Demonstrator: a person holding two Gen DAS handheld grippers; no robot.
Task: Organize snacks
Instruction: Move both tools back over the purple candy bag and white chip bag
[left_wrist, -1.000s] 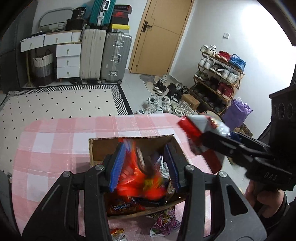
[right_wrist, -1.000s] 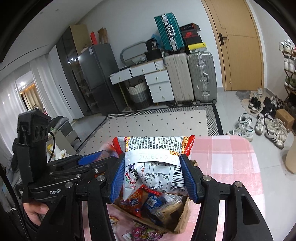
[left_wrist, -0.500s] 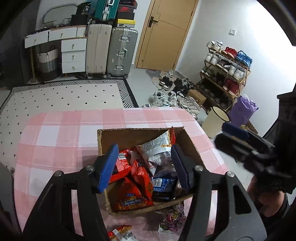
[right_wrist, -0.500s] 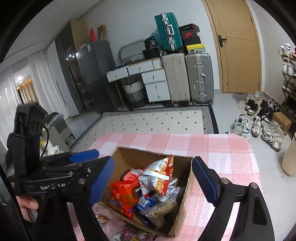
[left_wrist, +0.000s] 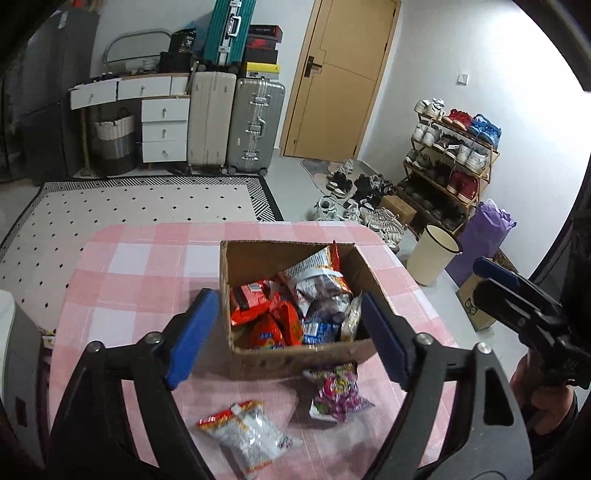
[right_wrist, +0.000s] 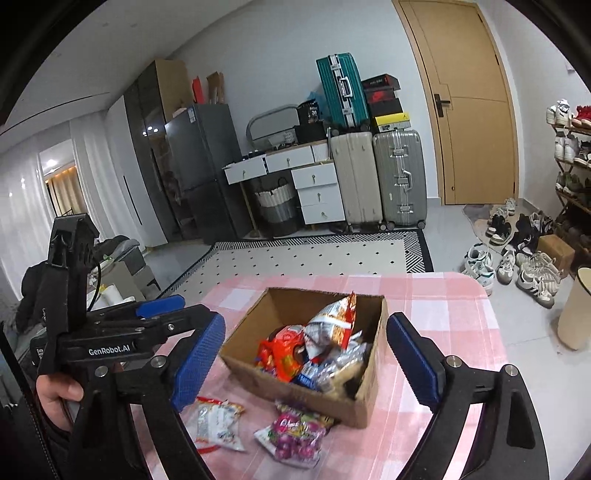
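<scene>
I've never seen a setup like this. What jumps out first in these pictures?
A cardboard box crammed with bright snack bags sits in the middle of a pink checked table. Two packets lie outside it on the near side: a white one and a purple one. Framing each view are wide-open blue-padded tongs, the left tongs and the right tongs, both empty.

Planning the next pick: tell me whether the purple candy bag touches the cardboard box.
Cannot tell: in both wrist views the purple candy bag reaches the cardboard box front wall without a visible gap.
</scene>
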